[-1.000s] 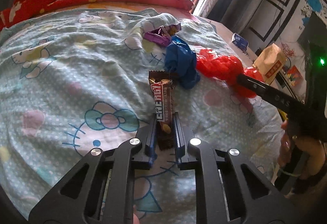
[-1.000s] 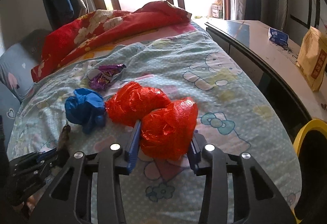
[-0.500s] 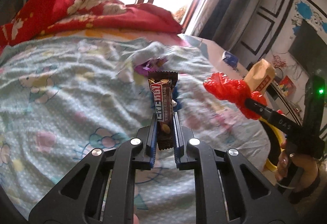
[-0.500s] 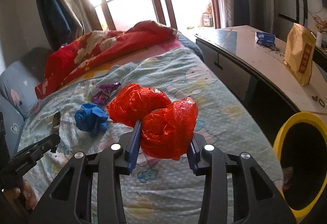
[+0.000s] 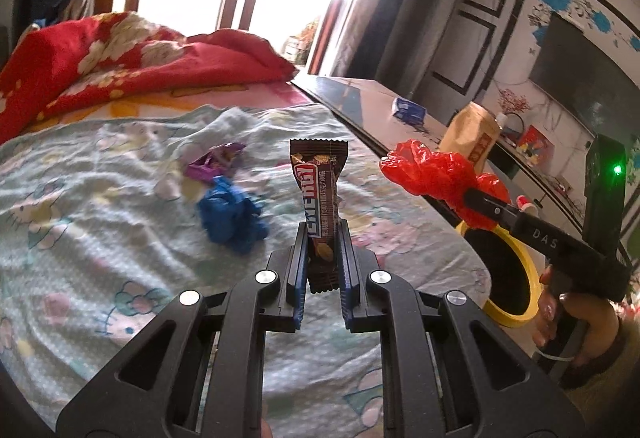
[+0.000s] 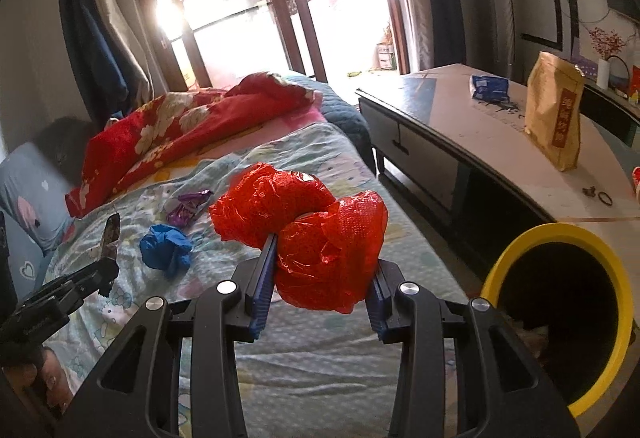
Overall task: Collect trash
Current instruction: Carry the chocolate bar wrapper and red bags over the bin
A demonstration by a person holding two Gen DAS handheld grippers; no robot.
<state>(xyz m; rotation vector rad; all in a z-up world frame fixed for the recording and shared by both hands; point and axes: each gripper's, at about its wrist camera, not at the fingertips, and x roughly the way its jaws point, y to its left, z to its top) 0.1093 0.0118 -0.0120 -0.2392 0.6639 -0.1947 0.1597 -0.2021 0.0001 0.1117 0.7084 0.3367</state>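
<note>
Left gripper (image 5: 323, 234) clamps an upright brown candy-bar wrapper (image 5: 320, 198) above the bed (image 5: 100, 238). Right gripper (image 6: 320, 262) squeezes a crumpled red plastic bag (image 6: 320, 234), seemingly near the yellow-rimmed black bin (image 6: 560, 238).

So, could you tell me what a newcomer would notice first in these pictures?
Probably the crumpled red plastic bag clamped in the right gripper, near the yellow-rimmed black bin beside the bed. Next, the brown candy bar wrapper standing upright in the left gripper.
</note>
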